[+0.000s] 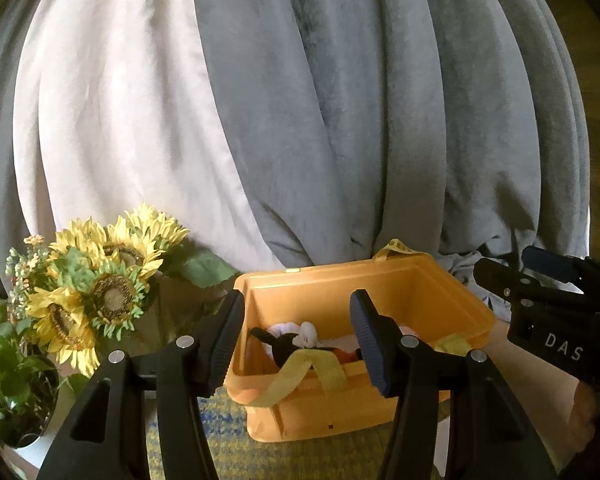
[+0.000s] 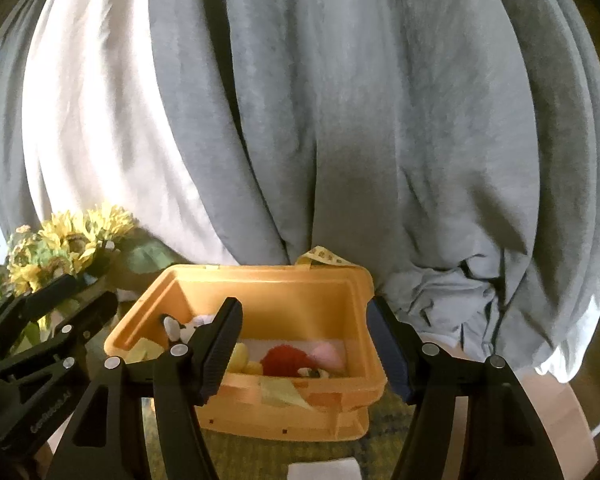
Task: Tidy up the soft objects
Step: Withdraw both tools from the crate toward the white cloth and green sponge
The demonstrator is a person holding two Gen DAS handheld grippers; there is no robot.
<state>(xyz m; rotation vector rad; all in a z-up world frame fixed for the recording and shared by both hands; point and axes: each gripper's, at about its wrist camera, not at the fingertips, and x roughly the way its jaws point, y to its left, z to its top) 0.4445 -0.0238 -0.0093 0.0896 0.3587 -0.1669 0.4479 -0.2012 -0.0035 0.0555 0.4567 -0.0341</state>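
Both grippers, left (image 1: 298, 338) and right (image 2: 304, 346), hover near the orange bin (image 2: 284, 292), jaws apart, nothing held. Bin sits on the tabletop (image 2: 568, 428), plush toys (image 2: 286, 358) inside. Sunflowers (image 1: 100, 280) left of bin, curtain (image 1: 340, 120) behind.

From my left camera I see my left gripper (image 1: 296, 344) spread wide before the yellow bin (image 1: 380, 404), a black-and-white plush toy (image 1: 296, 340) lying inside it, sunflowers (image 1: 100, 288) to its left, grey curtains (image 1: 360, 120) behind
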